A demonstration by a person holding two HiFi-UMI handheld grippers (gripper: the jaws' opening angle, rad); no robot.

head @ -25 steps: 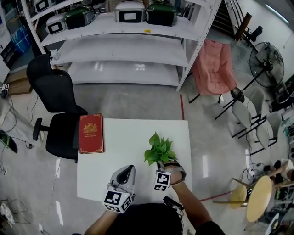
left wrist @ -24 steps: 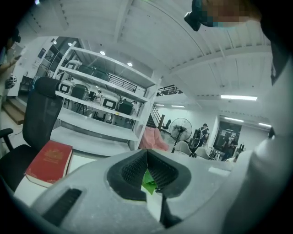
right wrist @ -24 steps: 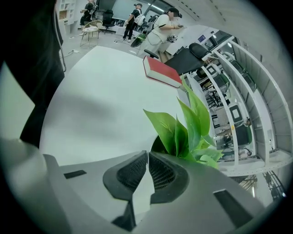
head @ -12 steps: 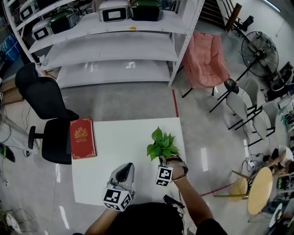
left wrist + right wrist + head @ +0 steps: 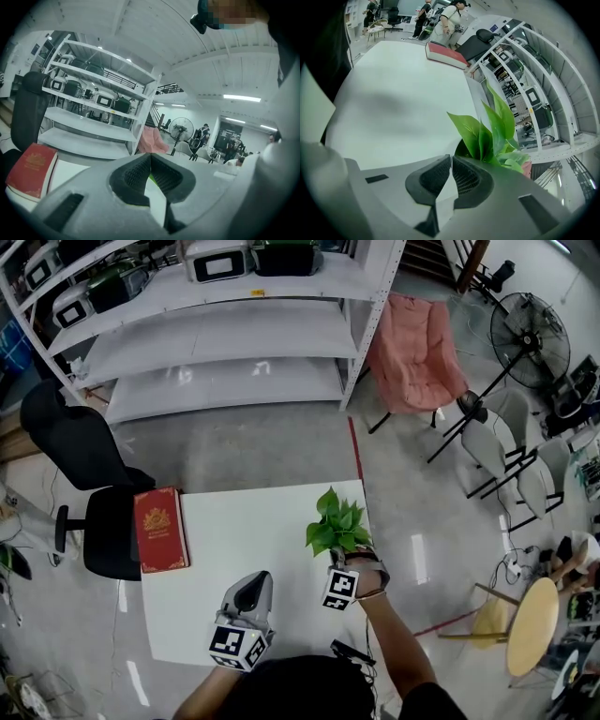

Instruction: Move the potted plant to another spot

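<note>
Pinching potted plant point(image 5: 337, 526) point(image 5: 493, 133) at the pot rim with right gripper point(image 5: 338, 559) point(image 5: 451, 158), jaws narrowed to a thin slit around the rim, green leaves standing just past the tips. Placed near far right corner of white table point(image 5: 253, 531) point(image 5: 393, 84), close to the right edge, leaves upright. Can't tell whether pot base touches the tabletop or hangs just above it. Left gripper point(image 5: 254, 580) point(image 5: 150, 157) over near part of table, left of plant and apart from it, pads pressed together with nothing between, only a green sliver showing beyond them. Red book point(image 5: 159, 529) point(image 5: 33, 171) point(image 5: 445, 54) lying flat at far left edge of table, well apart from plant. Black office chair point(image 5: 80, 474) just beside the table's left side. White shelving point(image 5: 216, 324) with boxy machines on top shelf beyond the table, pink folding chair point(image 5: 417, 352) and standing fan point(image 5: 530, 329) off to the right.
</note>
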